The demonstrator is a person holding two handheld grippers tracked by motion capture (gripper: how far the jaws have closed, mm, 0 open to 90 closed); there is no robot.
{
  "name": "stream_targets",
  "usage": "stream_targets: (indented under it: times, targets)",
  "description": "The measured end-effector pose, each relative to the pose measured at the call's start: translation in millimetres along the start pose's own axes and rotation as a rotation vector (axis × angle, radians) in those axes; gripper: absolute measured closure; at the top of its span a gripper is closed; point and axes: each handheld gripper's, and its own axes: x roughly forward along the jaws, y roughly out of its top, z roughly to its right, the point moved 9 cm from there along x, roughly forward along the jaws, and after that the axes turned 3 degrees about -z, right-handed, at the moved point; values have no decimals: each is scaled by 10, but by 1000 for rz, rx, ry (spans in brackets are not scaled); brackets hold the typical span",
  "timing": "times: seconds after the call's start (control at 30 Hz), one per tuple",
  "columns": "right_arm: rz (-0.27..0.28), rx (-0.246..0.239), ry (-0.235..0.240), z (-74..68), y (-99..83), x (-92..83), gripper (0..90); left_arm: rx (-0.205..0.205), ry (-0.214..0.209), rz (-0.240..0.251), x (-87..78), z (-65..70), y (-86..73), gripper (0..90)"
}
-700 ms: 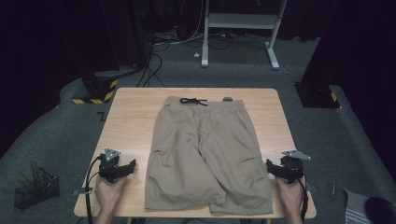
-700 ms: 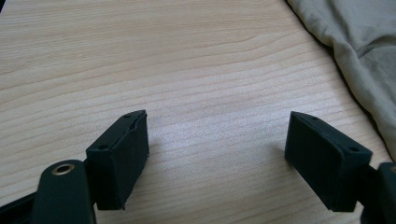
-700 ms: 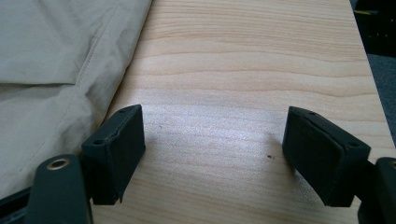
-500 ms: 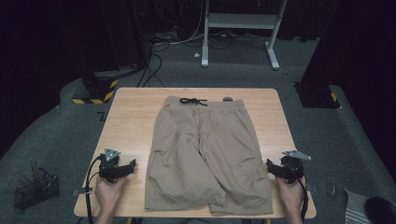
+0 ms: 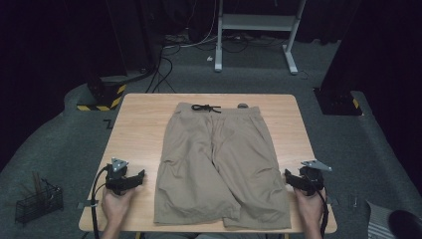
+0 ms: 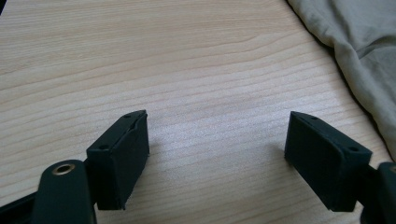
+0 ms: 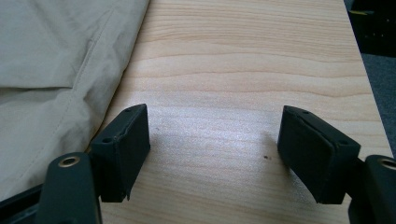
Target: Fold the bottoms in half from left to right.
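Note:
A pair of khaki shorts (image 5: 219,159) lies flat on the wooden table (image 5: 139,124), waistband and black drawstring (image 5: 205,108) at the far side, leg hems toward me. My left gripper (image 5: 141,176) rests on the table just left of the left leg, open, bare wood between its jaws; the cloth edge (image 6: 355,51) lies off to its right. My right gripper (image 5: 287,176) sits on the table just right of the right leg, open over bare wood, with the shorts' hem (image 7: 60,88) beside its left jaw. Each gripper (image 6: 217,154) (image 7: 215,149) holds nothing.
A small dark object (image 5: 242,105) lies by the waistband at the table's far edge. A wire basket (image 5: 37,203) stands on the floor at the left. A white desk frame (image 5: 256,30) and cables stand beyond the table. Dark equipment (image 5: 338,99) sits at the right.

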Motion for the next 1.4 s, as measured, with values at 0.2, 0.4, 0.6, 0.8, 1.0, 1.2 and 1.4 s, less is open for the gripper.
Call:
stream_targets:
  times: [0.2, 0.4, 0.6, 0.8, 1.0, 1.2, 1.4]
  targets:
    - [1, -1, 2, -2, 1, 0, 256, 2, -3, -1, 3, 2, 2, 213]
    - [2, -3, 10, -7, 9, 2, 278, 3, -4, -2, 4, 4, 2, 206]
    - [7, -3, 9, -9, 11, -3, 322, -3, -1, -9, 19, 33, 11, 176]
    - [17, -3, 10, -5, 32, 5, 373, -15, -5, -3, 37, 59, 42, 188]
    - [70, -9, 50, -99, 198, -72, 391, -25, -67, 16, 21, 218, 182, 199]
    - [101, -47, 79, -244, 395, -104, 408, 3, -113, 55, -14, 456, 427, 200]
    - [105, -55, 133, -417, 485, -31, 423, 29, -138, 31, 38, 671, 493, 202]
